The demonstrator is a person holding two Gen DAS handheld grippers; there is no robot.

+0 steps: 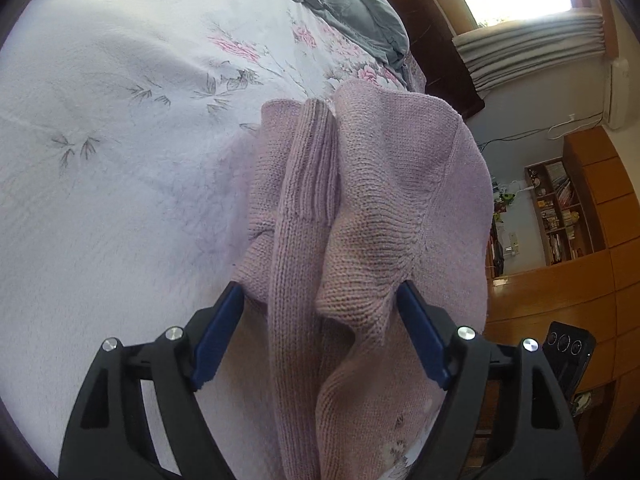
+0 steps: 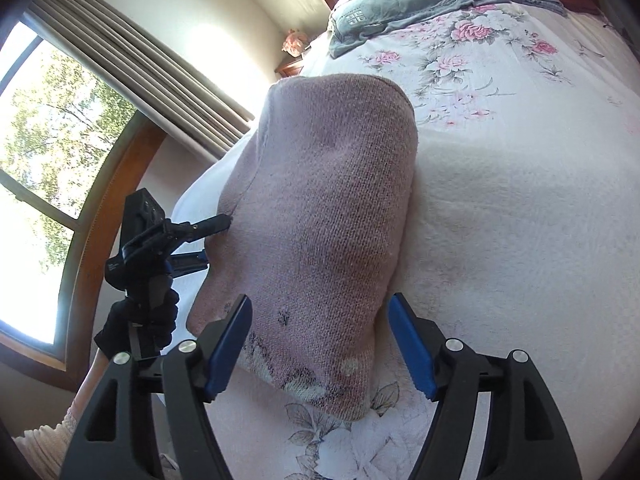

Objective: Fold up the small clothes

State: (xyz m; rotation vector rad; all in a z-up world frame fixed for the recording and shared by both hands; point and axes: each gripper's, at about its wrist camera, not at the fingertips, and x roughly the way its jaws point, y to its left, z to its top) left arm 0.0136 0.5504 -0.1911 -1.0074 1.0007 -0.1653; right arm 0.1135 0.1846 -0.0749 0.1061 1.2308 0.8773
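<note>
A lilac-pink knitted sweater [image 1: 360, 208] lies bunched on the white floral bedspread [image 1: 120, 160]. A ribbed cuff rests on top of it. My left gripper [image 1: 320, 288] is open, and sweater folds sit between its blue fingers [image 1: 218, 340]. The right wrist view shows the same sweater [image 2: 328, 208] as a rounded heap, with a dark-flecked pale hem nearest the camera. My right gripper [image 2: 320, 300] is open and straddles that near end. The left gripper [image 2: 219, 239], held by a black-gloved hand [image 2: 140, 320], meets the sweater's left edge with its fingers apart.
A grey folded blanket [image 2: 400, 4] lies at the head of the bed. A window [image 2: 36, 152] with a pleated curtain lies left of the bed. A nightstand with pink flowers [image 2: 294, 46] stands in the corner. Wooden cabinets and a bookshelf [image 1: 560, 216] line the other side.
</note>
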